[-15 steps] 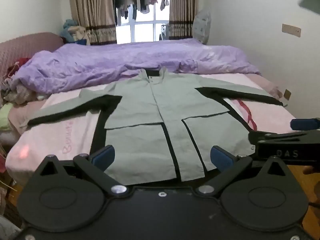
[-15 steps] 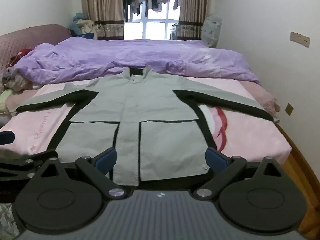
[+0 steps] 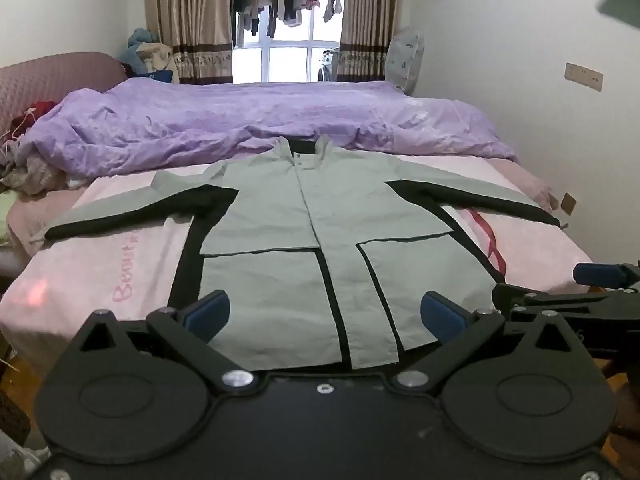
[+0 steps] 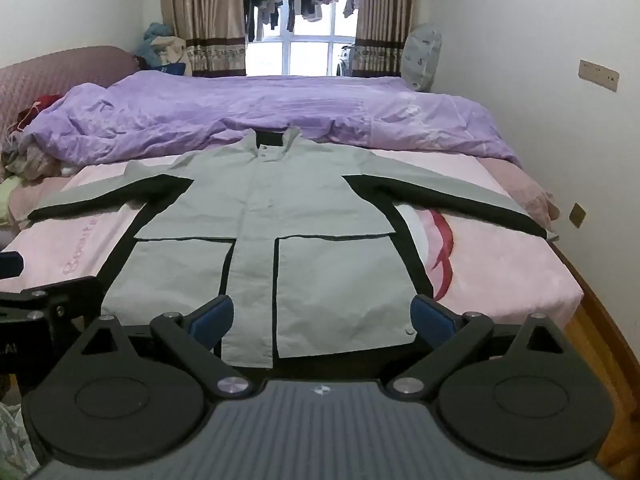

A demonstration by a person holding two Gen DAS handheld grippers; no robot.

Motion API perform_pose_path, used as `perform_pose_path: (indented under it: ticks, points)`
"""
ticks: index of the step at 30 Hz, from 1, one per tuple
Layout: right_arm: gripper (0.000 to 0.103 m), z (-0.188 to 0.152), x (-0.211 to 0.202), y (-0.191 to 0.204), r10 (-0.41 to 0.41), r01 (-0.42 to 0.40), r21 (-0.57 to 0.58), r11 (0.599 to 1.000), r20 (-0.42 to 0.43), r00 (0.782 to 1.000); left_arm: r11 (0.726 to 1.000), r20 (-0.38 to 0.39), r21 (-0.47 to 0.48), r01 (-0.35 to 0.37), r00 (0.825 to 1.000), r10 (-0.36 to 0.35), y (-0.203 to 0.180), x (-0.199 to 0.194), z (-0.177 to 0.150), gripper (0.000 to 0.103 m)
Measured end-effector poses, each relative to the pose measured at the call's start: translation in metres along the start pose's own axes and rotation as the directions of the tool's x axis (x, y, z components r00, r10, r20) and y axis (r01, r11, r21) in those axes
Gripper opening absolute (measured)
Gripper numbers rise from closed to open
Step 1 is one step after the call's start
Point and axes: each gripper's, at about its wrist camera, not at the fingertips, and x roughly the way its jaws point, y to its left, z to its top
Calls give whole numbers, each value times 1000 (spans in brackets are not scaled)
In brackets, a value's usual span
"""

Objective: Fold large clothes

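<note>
While your left tool (image 3: 325, 316) hangs released over the hem, the jacket (image 3: 312, 240) lies flat across the bed's (image 3: 100, 272) near half, sleeves spread toward both side edges. Your right tool (image 4: 322, 317) is likewise released above the jacket (image 4: 280, 240).

White walls (image 3: 500, 60), curtained window (image 3: 286, 52), bed (image 4: 500, 280)

A grey-green jacket (image 4: 288, 216) with black trim lies flat and front-up on the pink bed (image 4: 500, 272), both sleeves spread wide, collar toward a rumpled purple duvet (image 4: 260, 112). The right tongs (image 4: 322, 316) stand wide apart above the hem, gripping nothing.
</note>
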Motion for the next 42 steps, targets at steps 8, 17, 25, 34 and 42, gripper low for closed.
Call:
perform_pose_path:
  ticks: [8,17,25,34,42]
  points:
    - [103,-3,-2,1,-13,13,-24,1000,11,1000,1000,-16,8,0,1000,0,5,4,0,103]
    - [103,-5,-1,5,-7,7,-41,999,3,1000,999,-11,29,-21,1000,21,2,1,-1,103]
    - [103,-5,-1,5,-7,7,-42,999,2,1000,999,-11,29,-26,1000,26,-1,0,-1,103]
    - [103,-5,2,5,-3,3,-47,999,-4,1000,999,-4,26,-22,1000,22,-1,-1,-2,103]
    - [103,-6,2,7,-2,2,-45,999,-3,1000,999,2,31,-29,1000,29,-2,-2,-3,103]
